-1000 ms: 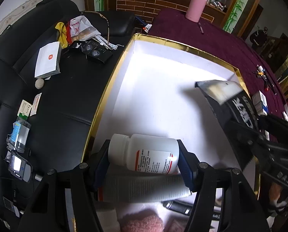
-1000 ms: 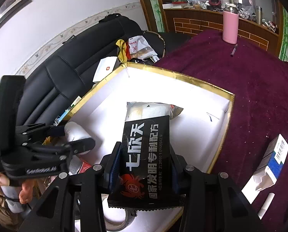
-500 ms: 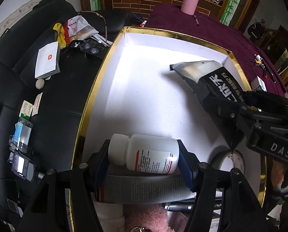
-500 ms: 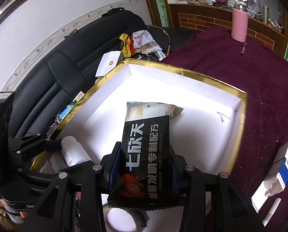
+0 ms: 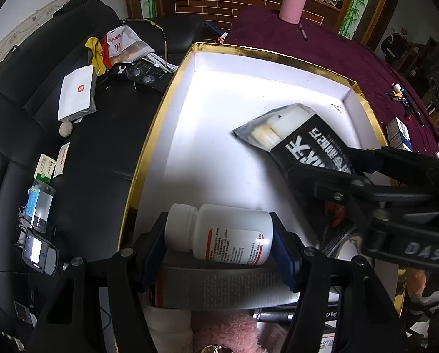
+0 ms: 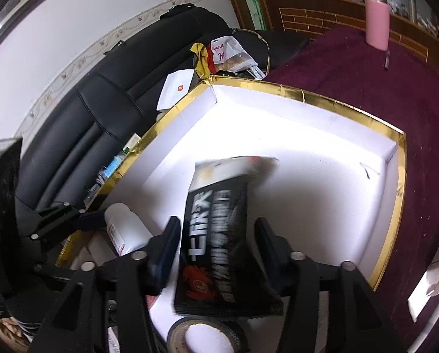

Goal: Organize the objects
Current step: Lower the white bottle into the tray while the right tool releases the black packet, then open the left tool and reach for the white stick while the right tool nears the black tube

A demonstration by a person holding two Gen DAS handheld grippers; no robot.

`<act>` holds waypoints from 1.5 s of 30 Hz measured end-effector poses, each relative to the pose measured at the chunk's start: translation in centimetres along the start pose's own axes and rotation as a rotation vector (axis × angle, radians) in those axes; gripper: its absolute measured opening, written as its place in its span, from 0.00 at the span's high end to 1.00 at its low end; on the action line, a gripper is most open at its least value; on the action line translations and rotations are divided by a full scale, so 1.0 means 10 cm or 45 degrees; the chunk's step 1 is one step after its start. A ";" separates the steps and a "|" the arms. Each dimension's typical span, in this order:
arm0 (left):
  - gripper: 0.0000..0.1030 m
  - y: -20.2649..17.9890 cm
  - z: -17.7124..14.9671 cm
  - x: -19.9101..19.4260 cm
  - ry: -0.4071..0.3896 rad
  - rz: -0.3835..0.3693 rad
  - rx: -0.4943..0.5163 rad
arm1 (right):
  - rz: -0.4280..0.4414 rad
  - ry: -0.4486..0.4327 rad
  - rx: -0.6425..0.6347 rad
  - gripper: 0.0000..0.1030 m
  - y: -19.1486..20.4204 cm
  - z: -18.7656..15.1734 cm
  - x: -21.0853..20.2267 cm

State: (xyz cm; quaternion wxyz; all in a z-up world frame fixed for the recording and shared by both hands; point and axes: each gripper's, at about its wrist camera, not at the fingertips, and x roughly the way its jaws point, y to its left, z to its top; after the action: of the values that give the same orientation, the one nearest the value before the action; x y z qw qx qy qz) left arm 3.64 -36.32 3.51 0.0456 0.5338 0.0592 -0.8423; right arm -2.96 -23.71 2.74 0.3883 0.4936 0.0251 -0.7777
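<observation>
Now the right gripper (image 6: pixel 216 244) is opening, the black packet (image 6: pixel 216 235) loose between its jaws above the white box (image 6: pixel 307 147); the left gripper (image 5: pixel 219 235) clamps a white bottle (image 5: pixel 219 232) at the box's near end.

The left gripper (image 5: pixel 219 235) stays clamped, while the right gripper's (image 6: pixel 216 244) jaws are opening.

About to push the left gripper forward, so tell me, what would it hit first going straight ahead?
Likely the box's bare white floor, just past the white bottle the left gripper holds; depth is unclear.
</observation>
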 end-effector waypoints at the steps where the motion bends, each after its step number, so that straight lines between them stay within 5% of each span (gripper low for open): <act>1: 0.38 0.00 0.00 0.00 0.002 0.004 -0.001 | 0.010 -0.009 0.011 0.33 -0.01 -0.01 -0.02; 13: 0.38 -0.08 0.03 -0.16 -0.036 0.023 -0.003 | -0.011 -0.185 0.062 0.30 -0.12 -0.08 -0.46; 19: 0.38 -0.19 0.03 -0.36 -0.095 -0.005 -0.013 | -0.033 -0.302 0.119 0.19 -0.41 -0.34 -0.95; 21: 0.38 -0.27 0.02 -0.43 -0.122 -0.026 -0.011 | -0.054 -0.332 0.146 0.07 -0.54 -0.47 -1.09; 28: 0.38 -0.66 0.00 -0.54 -0.168 -0.139 0.024 | -0.172 -0.372 0.343 0.04 -1.18 -1.12 -1.55; 45: 0.38 -2.09 -0.20 -0.50 -0.104 -0.303 0.318 | -0.434 -0.505 0.589 0.01 -1.99 -2.15 -2.47</act>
State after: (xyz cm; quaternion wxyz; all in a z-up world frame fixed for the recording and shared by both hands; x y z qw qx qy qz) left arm 4.67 -15.27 8.25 -0.1186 0.4899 0.0150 -0.8636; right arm 5.83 13.55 4.39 0.1280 0.3965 -0.1459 -0.8973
